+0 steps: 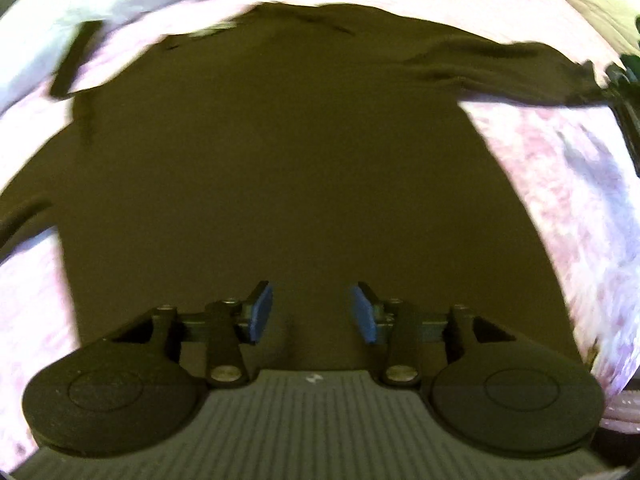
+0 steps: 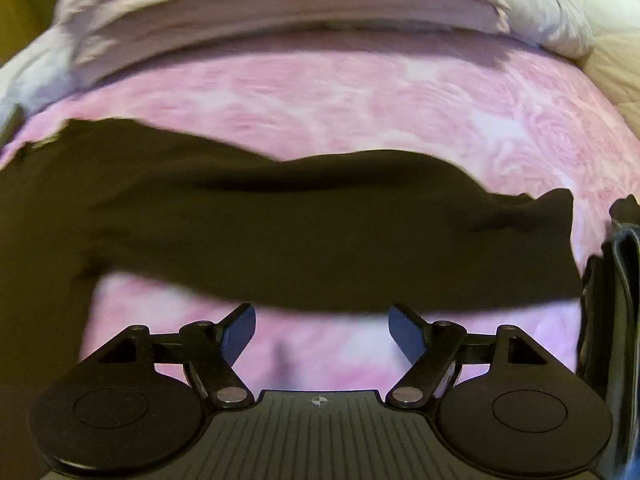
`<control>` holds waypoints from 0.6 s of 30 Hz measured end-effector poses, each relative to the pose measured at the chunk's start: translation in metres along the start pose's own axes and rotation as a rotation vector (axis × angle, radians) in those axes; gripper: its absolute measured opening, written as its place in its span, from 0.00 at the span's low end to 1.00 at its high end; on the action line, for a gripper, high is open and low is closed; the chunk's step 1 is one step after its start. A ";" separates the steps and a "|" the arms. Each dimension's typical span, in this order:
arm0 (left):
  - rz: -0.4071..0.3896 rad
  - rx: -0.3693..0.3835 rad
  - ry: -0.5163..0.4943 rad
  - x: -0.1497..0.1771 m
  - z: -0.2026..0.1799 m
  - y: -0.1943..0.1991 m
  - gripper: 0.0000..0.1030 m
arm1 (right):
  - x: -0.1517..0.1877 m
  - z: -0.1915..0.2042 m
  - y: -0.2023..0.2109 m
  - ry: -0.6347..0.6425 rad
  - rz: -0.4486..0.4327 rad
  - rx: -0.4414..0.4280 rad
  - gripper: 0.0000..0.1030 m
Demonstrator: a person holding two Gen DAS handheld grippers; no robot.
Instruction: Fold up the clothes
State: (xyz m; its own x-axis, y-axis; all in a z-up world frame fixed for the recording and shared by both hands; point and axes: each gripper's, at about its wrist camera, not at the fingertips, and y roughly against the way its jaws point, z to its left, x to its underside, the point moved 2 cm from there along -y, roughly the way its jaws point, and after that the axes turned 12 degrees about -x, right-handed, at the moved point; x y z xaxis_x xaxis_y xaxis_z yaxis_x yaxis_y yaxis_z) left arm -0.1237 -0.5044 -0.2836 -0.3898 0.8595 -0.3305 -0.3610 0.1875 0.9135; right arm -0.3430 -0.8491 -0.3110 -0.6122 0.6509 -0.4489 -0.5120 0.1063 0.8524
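A dark brown long-sleeved shirt (image 1: 280, 152) lies spread flat on a pink rose-patterned bedspread (image 1: 560, 168). In the left wrist view my left gripper (image 1: 311, 312) is open and empty, hovering over the shirt's lower body. The shirt's right sleeve (image 2: 320, 232) stretches across the right wrist view, its cuff at the right. My right gripper (image 2: 322, 336) is open and empty just below the sleeve, over the bedspread (image 2: 360, 96).
Pale folded bedding and pillows (image 2: 280, 8) lie along the far edge of the bed. A dark object (image 2: 620, 280) stands at the right edge near the sleeve cuff. A dark strap-like item (image 1: 76, 60) lies beyond the shirt's left shoulder.
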 end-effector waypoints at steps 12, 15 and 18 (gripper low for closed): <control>-0.141 -0.084 0.076 0.108 0.235 0.066 0.77 | 0.087 0.253 0.079 -0.173 -0.041 -0.103 0.99; -0.170 -0.065 0.066 0.125 0.294 0.082 0.81 | 0.111 0.314 0.102 -0.166 -0.102 -0.022 0.99; -0.232 -0.067 0.052 0.141 0.332 0.105 0.88 | 0.137 0.368 0.116 -0.181 -0.138 -0.032 0.99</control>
State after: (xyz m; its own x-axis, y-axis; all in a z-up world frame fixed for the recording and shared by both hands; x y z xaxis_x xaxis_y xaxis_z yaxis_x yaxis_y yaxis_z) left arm 0.0644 -0.2053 -0.1553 -0.3327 0.7712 -0.5427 -0.5006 0.3432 0.7947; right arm -0.2641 -0.4711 -0.1747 -0.4183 0.7565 -0.5028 -0.6041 0.1817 0.7759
